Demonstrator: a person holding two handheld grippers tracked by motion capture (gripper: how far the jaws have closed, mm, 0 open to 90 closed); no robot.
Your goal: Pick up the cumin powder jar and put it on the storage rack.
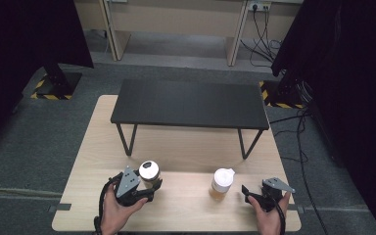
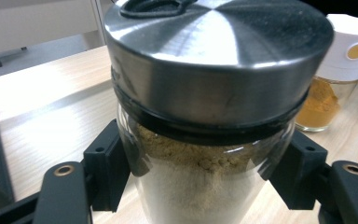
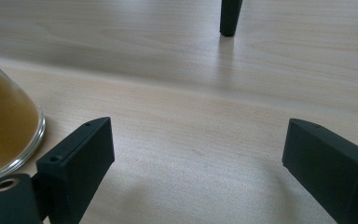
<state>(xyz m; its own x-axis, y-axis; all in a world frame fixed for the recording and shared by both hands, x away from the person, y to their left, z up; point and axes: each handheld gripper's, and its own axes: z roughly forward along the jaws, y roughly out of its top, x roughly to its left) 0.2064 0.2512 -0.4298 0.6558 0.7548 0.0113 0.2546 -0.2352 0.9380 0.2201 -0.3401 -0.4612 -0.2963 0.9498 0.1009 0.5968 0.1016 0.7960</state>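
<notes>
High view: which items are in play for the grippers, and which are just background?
In play:
- steel-lidded jar, between the left gripper jaws
- white-lidded jar, next to the open right gripper

Background:
- black shelf on the table
- cables by the far wall

Near strip of the surface (image 1: 186,205): bare wood lies between the steel-lidded jar (image 1: 150,172) at left and the white-capped jar (image 1: 222,183) at right. Far half is obstructed by a black bench (image 1: 191,104); passage underneath, between its legs, is open.
</notes>
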